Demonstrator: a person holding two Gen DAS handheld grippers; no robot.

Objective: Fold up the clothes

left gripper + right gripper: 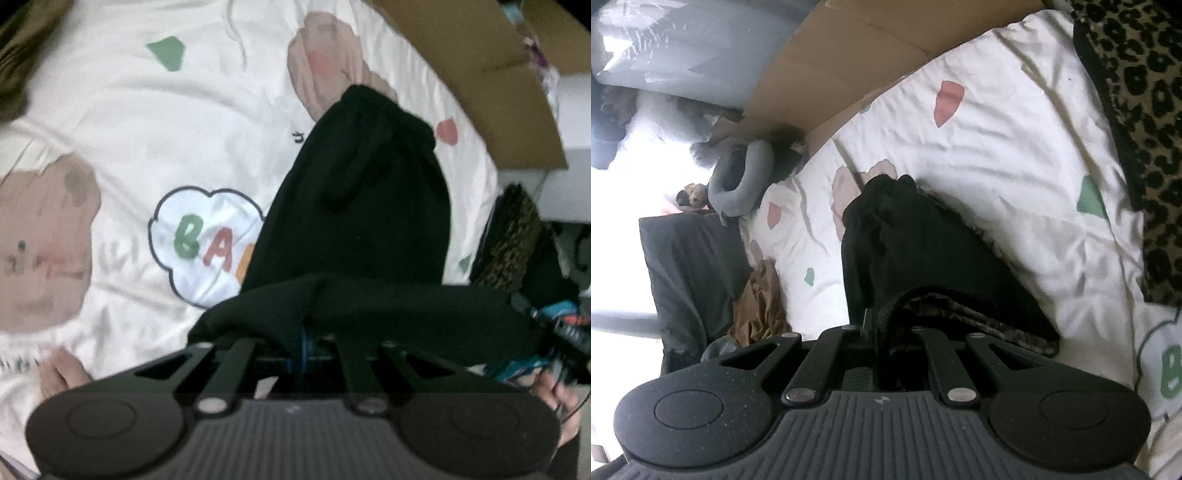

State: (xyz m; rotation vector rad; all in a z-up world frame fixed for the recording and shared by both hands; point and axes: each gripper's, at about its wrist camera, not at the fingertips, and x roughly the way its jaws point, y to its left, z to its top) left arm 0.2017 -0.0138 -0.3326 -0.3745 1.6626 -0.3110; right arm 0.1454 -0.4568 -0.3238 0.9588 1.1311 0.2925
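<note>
Left wrist view: left hand-held gripper (pixel 301 341) clenched on a black garment (pixel 362 206), thick matte fleece-like knit, one fold draped across the fingers, remainder hanging down onto the bed sheet (pixel 155 122). Sheet: white, wrinkled, printed with bears, a "BA" cloud, green and pink blobs. One cardboard box (pixel 476 70) at bed edge, flaps open.
Right wrist view: right hand-held gripper (pixel 877 326) clamped on same black garment (pixel 905 243), ribbed hem between jaws, mottled lining visible. One leopard-print fabric (pixel 1137 122), one crumpled brown cloth (pixel 759 306), one grey ring-shaped cushion (pixel 738 184).
</note>
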